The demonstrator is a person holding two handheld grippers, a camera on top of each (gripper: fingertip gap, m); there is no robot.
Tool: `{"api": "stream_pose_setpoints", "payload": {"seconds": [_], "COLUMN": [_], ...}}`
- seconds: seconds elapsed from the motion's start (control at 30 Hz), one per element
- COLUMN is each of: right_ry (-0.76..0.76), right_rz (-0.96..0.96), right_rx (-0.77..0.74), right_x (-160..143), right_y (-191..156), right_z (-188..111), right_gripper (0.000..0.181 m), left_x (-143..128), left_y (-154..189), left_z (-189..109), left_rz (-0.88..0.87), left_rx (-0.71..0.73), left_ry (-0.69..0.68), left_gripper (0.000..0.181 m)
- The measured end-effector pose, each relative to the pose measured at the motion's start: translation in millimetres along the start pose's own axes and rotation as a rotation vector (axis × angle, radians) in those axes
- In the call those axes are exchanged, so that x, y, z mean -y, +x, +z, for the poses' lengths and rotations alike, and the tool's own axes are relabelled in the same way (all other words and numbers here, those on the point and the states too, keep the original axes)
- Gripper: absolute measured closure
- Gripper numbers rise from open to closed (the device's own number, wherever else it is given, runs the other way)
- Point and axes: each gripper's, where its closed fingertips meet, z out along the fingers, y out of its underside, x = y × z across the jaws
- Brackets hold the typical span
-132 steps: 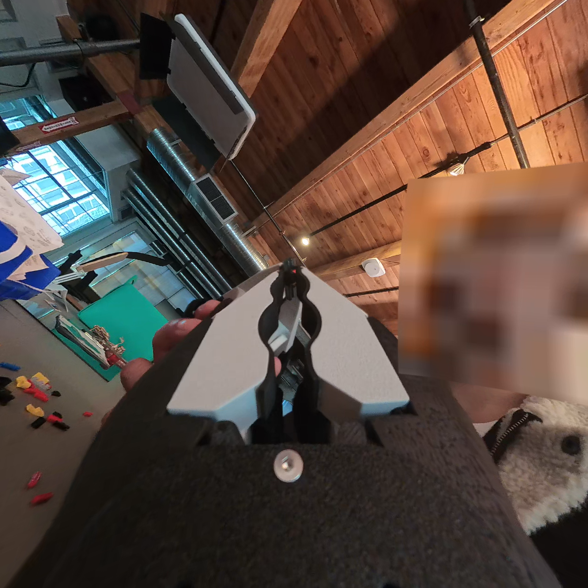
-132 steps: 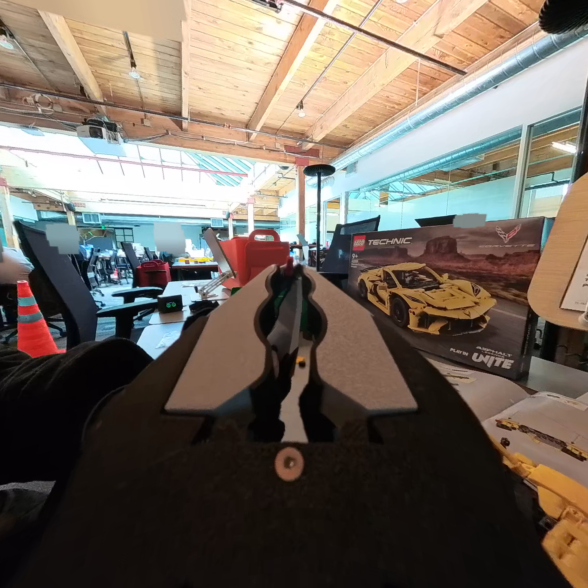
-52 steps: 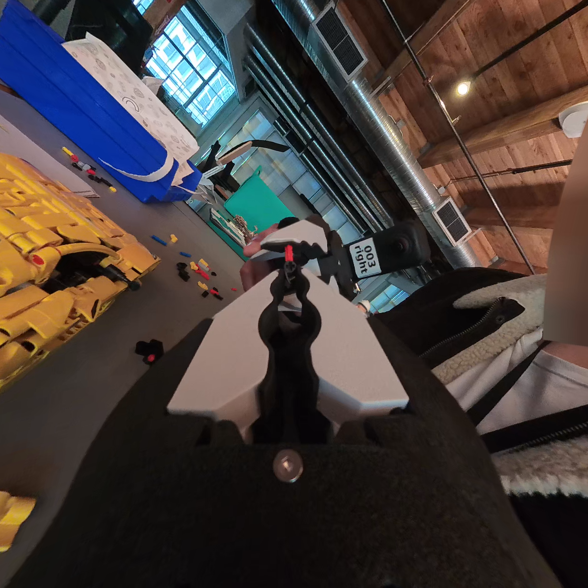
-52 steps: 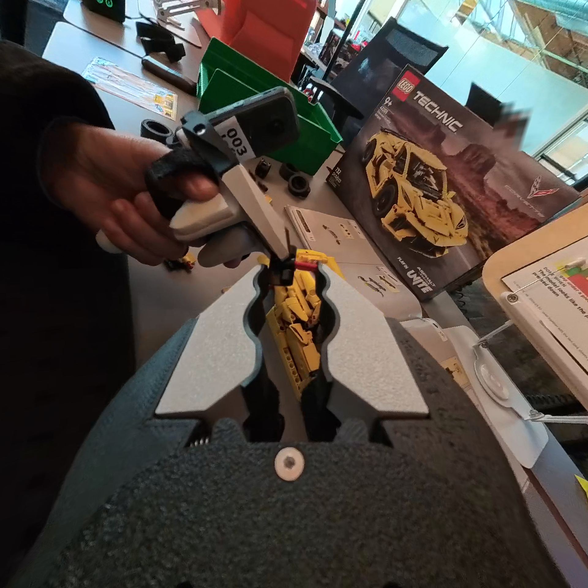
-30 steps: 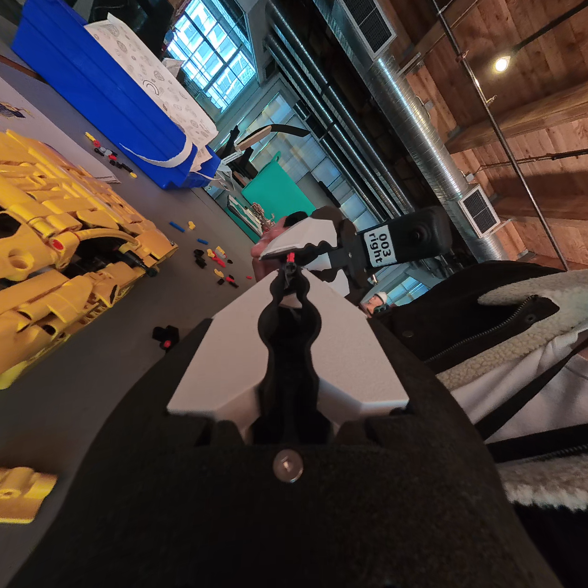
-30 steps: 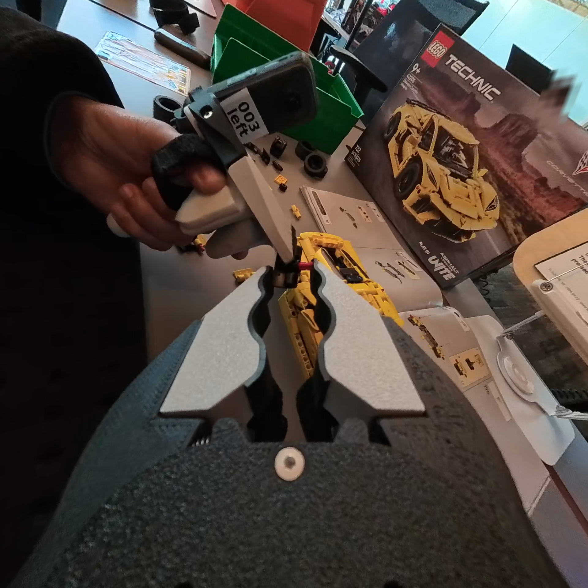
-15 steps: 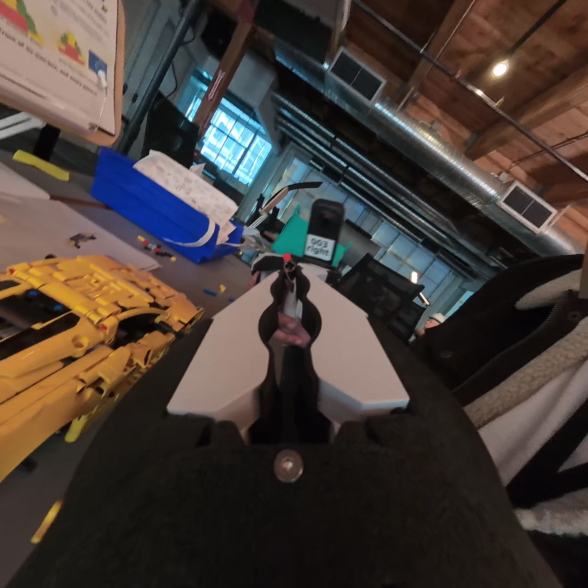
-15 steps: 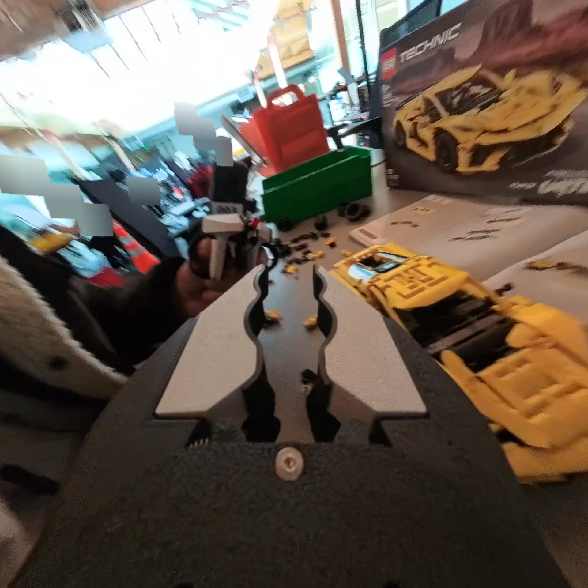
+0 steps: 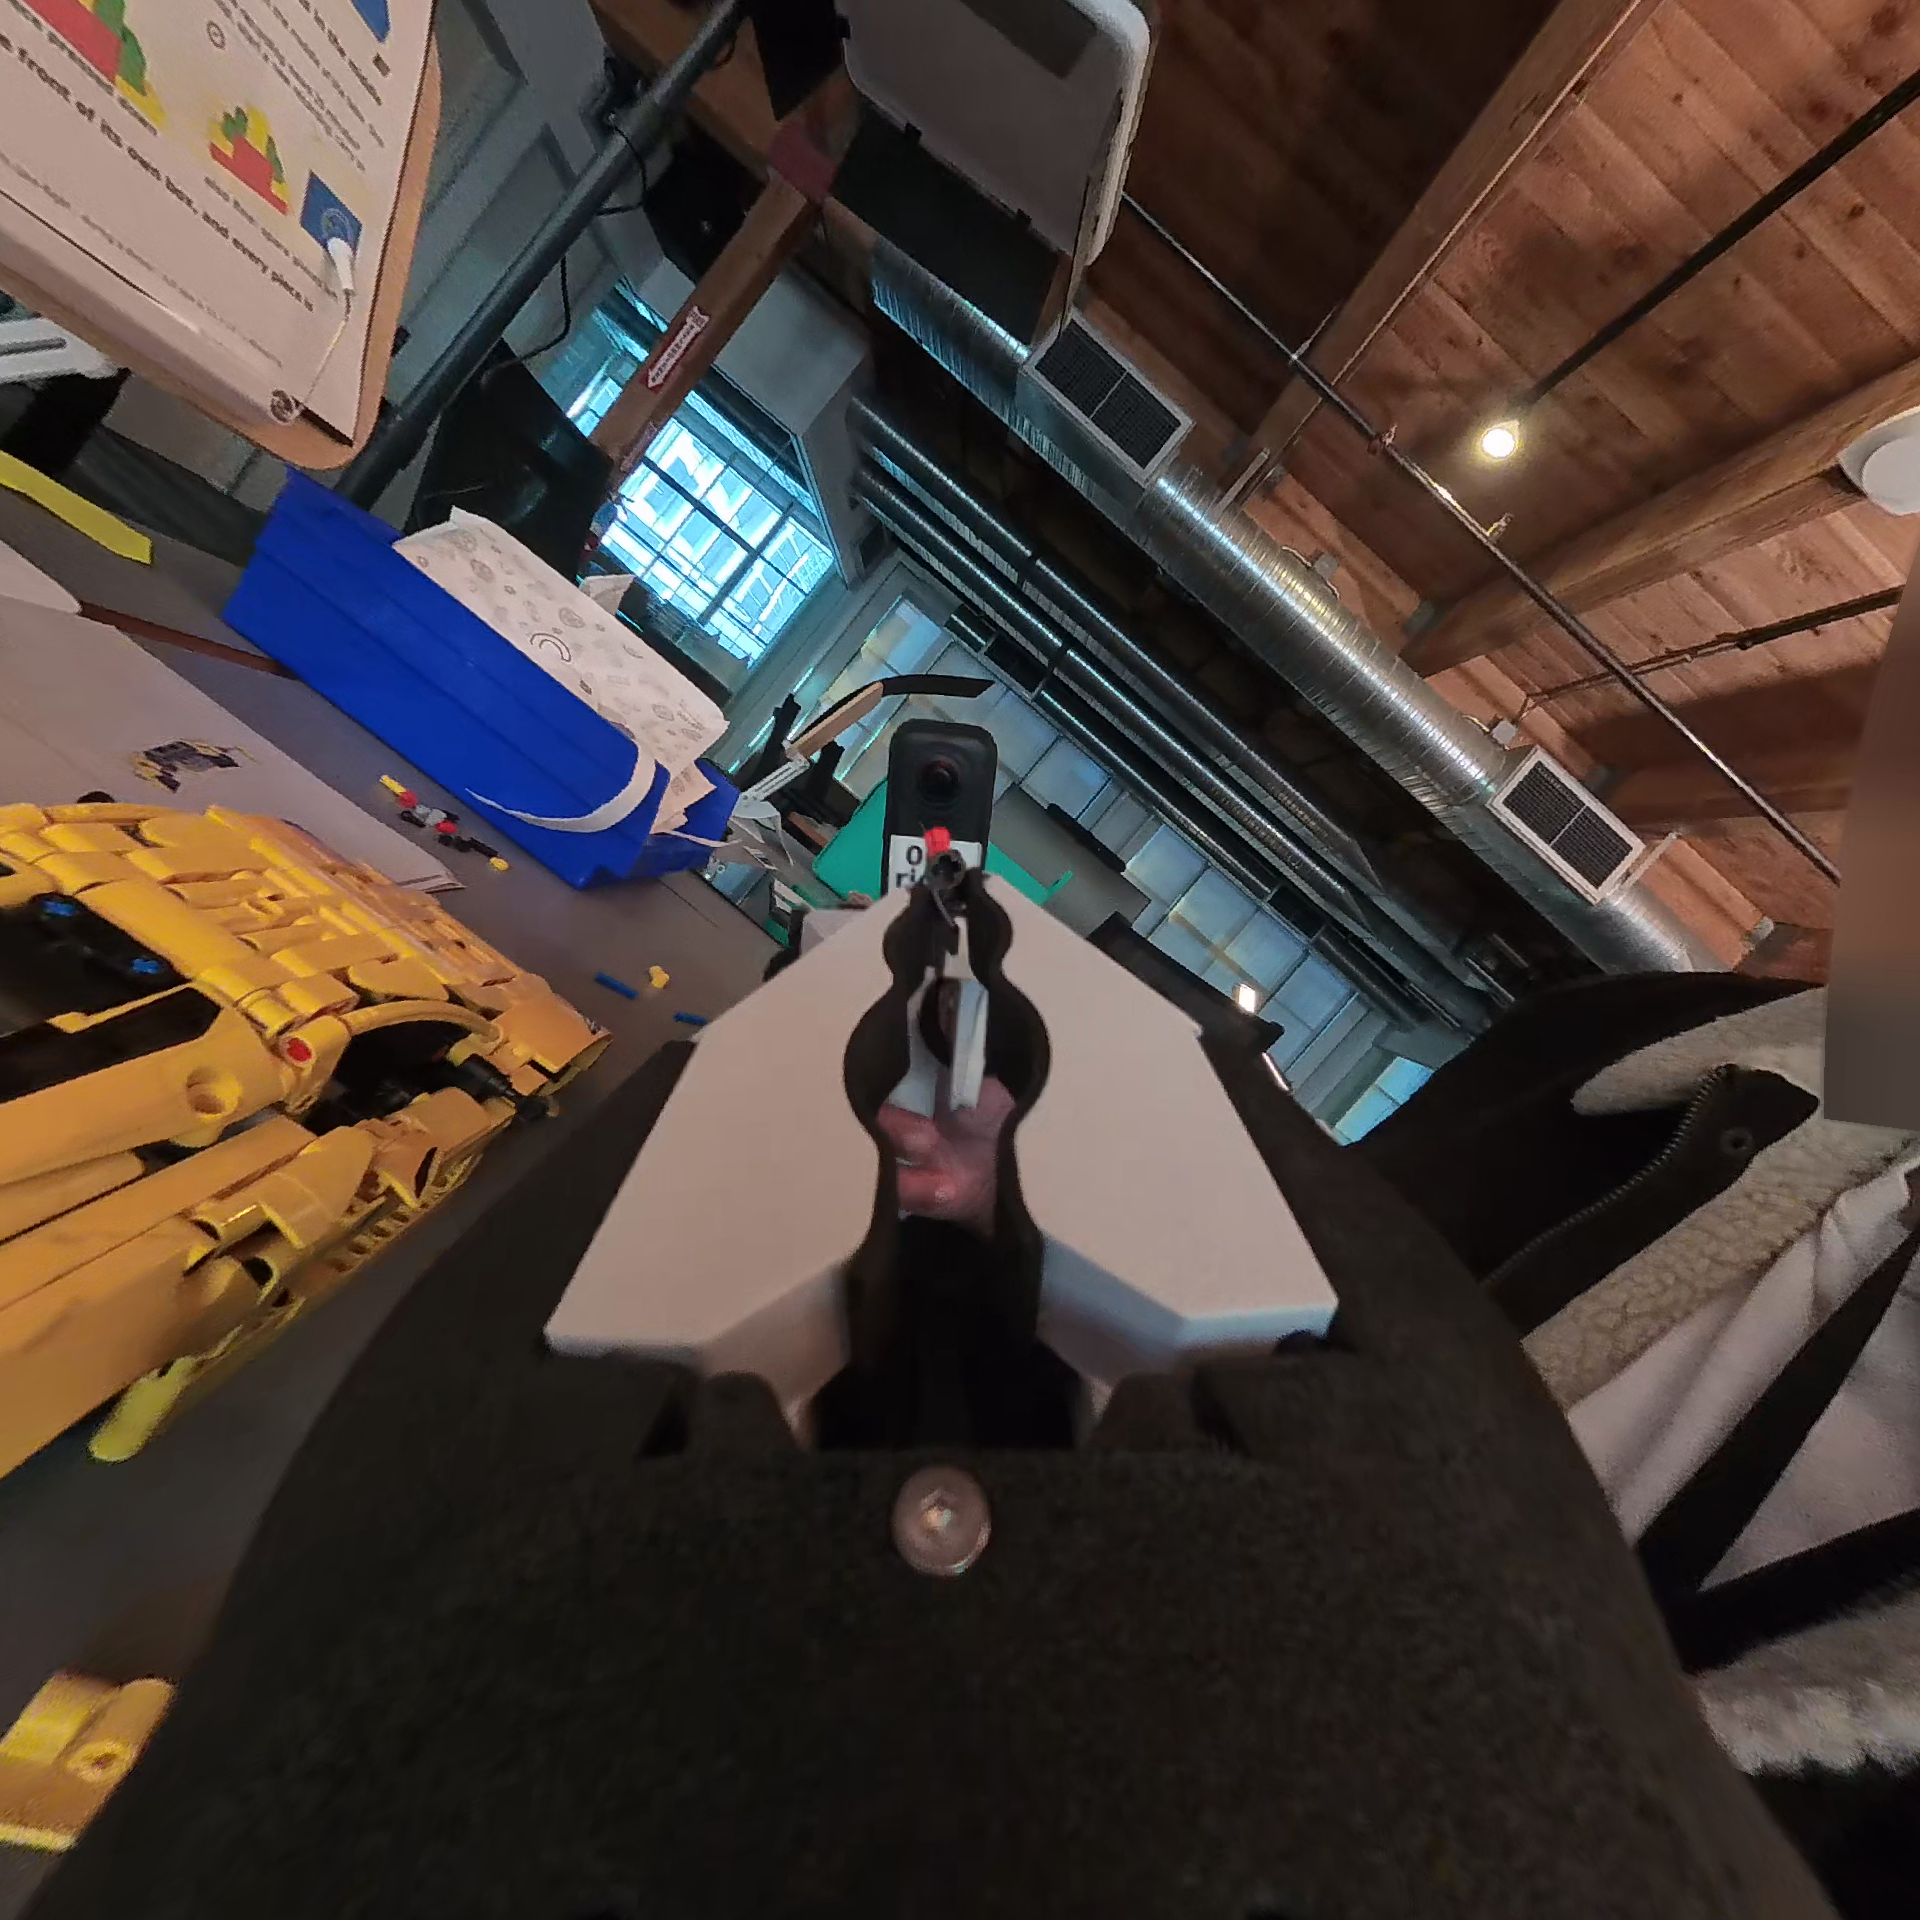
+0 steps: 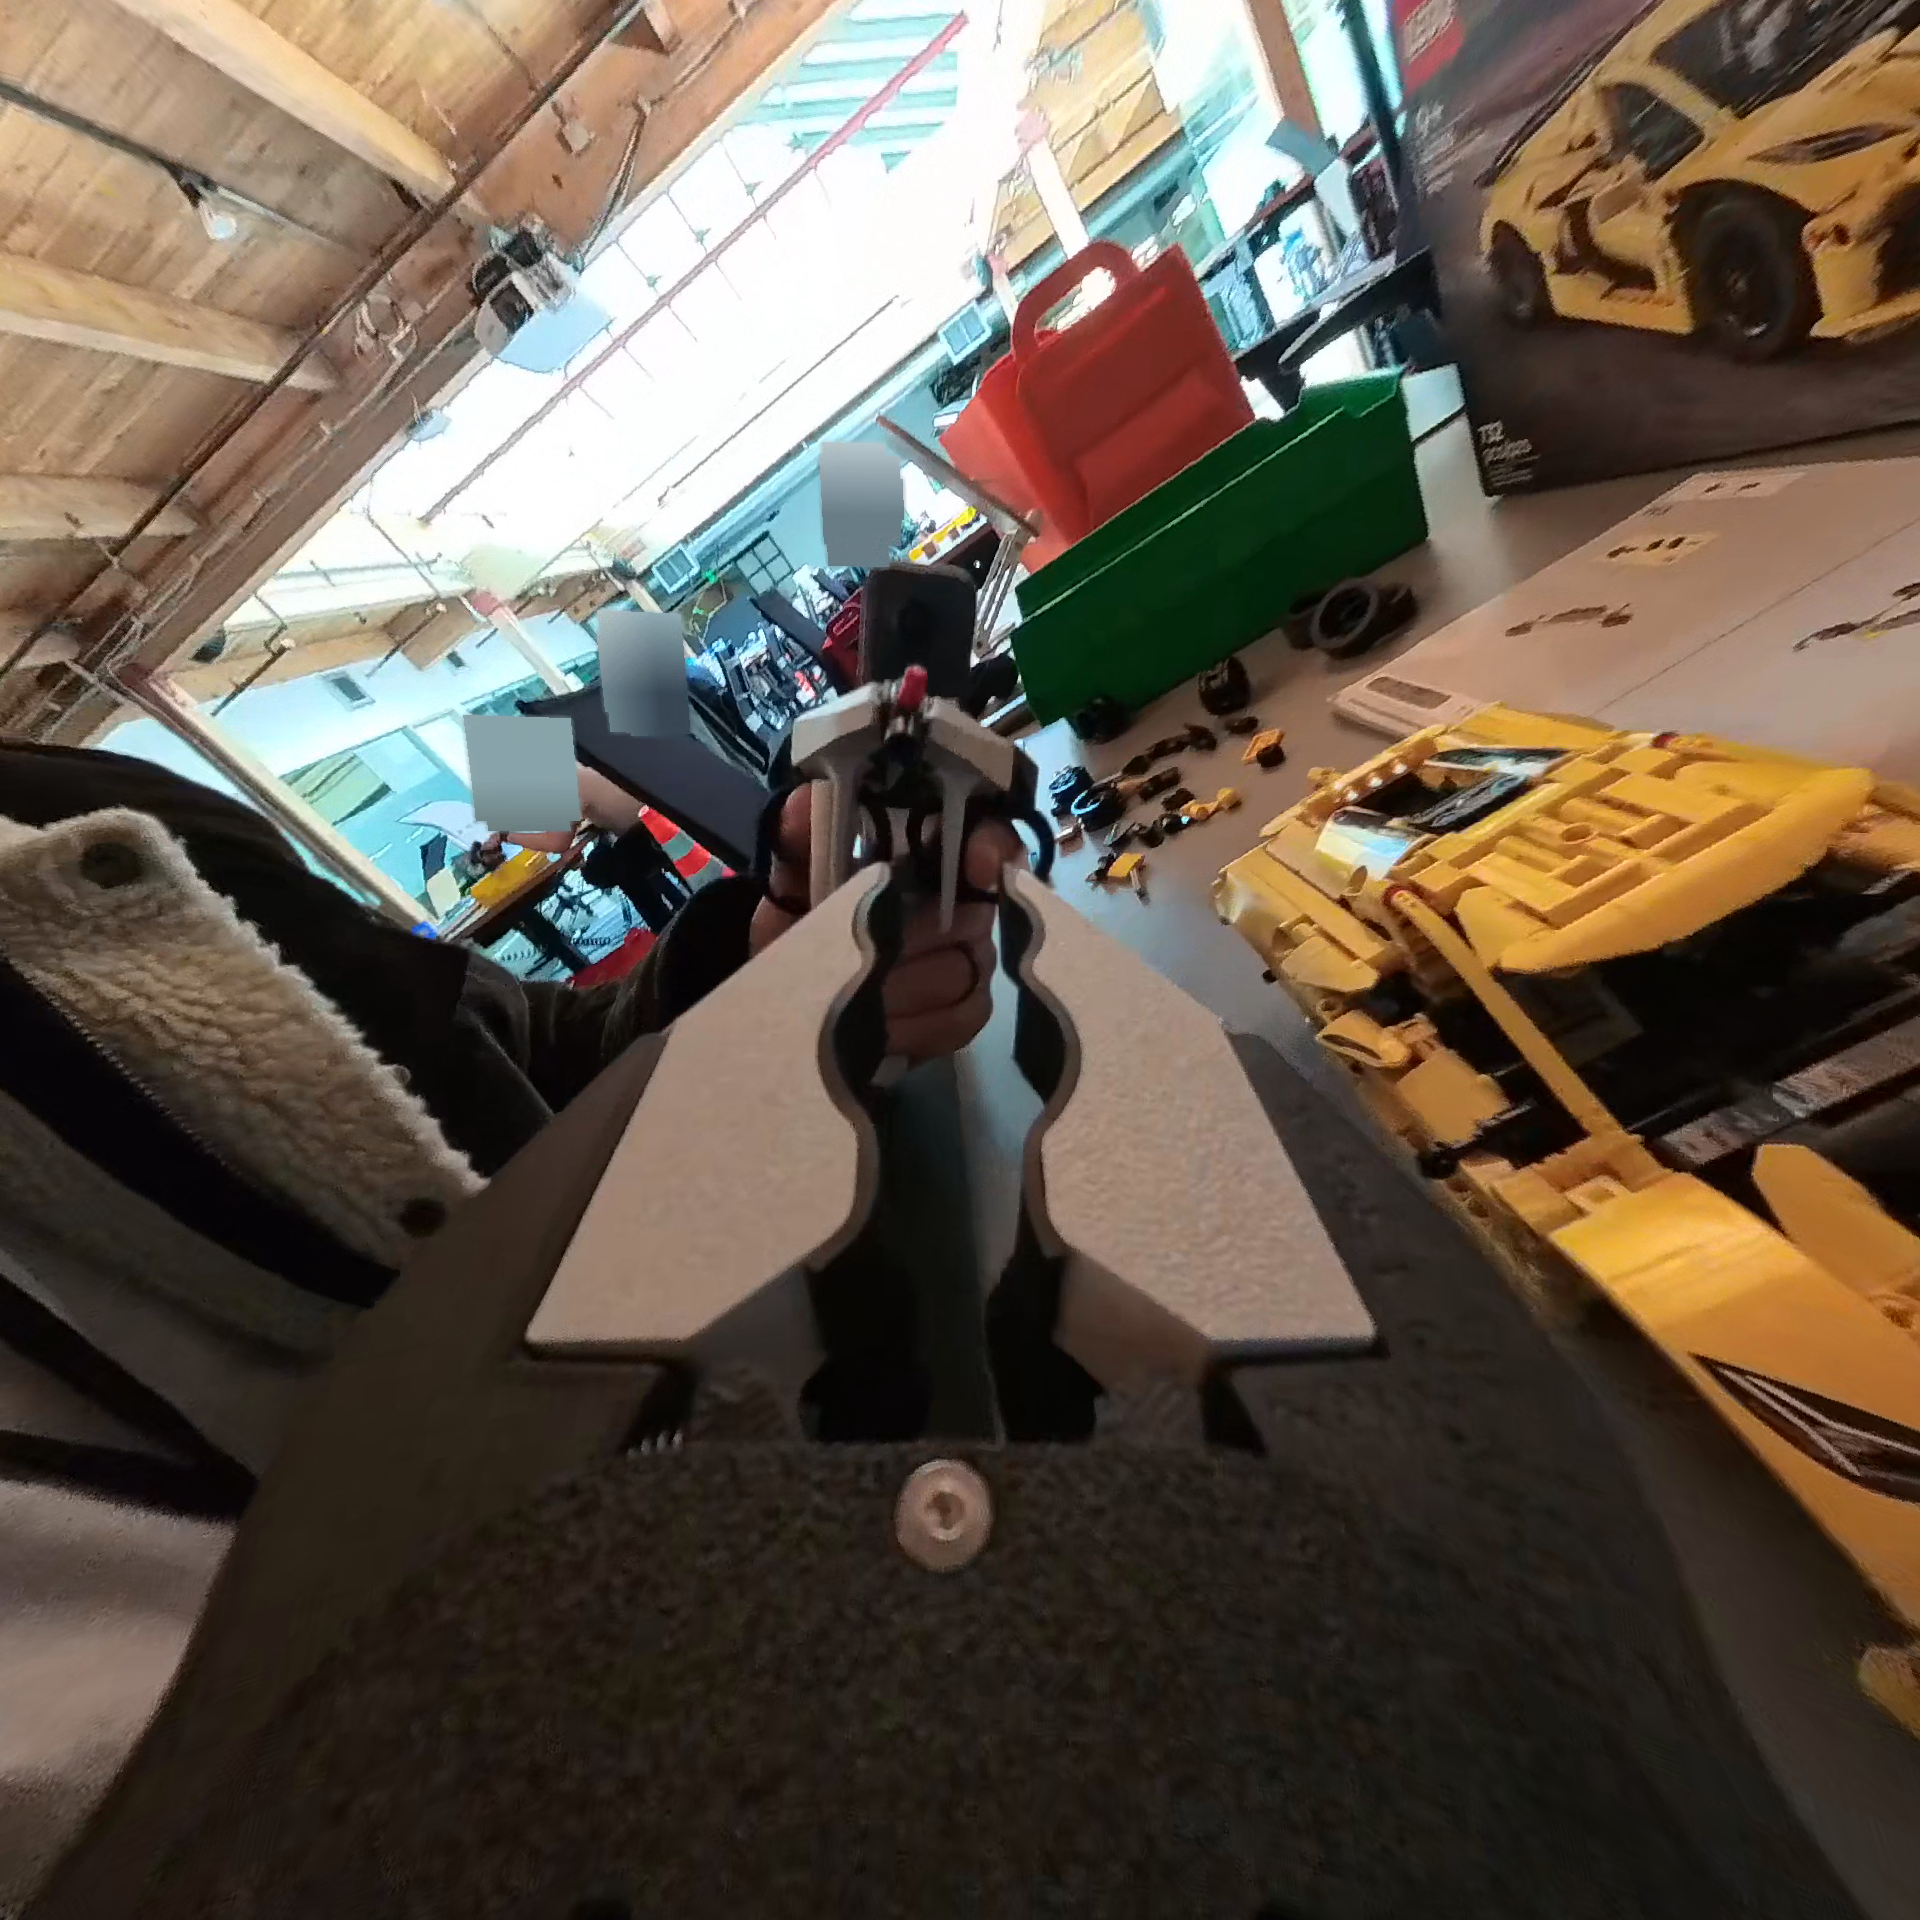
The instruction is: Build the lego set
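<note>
We have the left hand-held gripper (image 9: 940,904) up in the air, pinched shut on a small black piece with a red pin (image 9: 938,840) poking out past the tips. Facing it, the right hand-held gripper (image 10: 940,883) hangs with its fingers parted and nothing between them. Below, the yellow car (image 10: 1538,935) sits half-built on the desk (image 10: 1174,935), loose parts (image 10: 1143,800) scattered near the green bin (image 10: 1226,582). That little piece looks feather-light, rigid and slick, so we judge it apt to twist or pop free. Best taken across its black body, leaving the red pin clear for pushing home.
</note>
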Motion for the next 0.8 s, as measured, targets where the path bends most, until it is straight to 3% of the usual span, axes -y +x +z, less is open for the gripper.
{"api": "stream_pose_setpoints", "payload": {"seconds": [0.1,0.17,0.27,0.37,0.5,0.67,0.8], "right_ry": [-0.046,-0.131,-0.332,-0.586,-0.849,-0.898,-0.893], "right_rz": [-0.029,-0.106,-0.384,-0.611,-0.588,-0.528,-0.432], "right_rx": [-0.038,-0.146,-0.287,-0.303,-0.365,-0.429,-0.358], "right_x": [-8,-22,-53,-91,-119,-123,-131], "right_y": [4,17,33,44,61,75,67], "right_z": [5,8,25,50,66,76,90], "right_gripper": [0.166,0.164,0.154,0.143,0.141,0.141,0.141], "left_x": [15,16,16,22,20,18,23], "left_y": [-19,-41,-49,-48,-62,-61,-58], "left_z": [-16,-35,-60,-83,-108,-103,-105], "left_rz": [0.069,0.103,0.172,0.236,0.301,0.324,0.310], "left_rx": [0.138,0.285,0.383,0.435,0.572,0.553,0.532], "left_ry": [0.019,-0.046,-0.109,-0.132,-0.175,-0.186,-0.152], "left_gripper": [0.175,0.175,0.175,0.175,0.175,0.175,0.175]}}
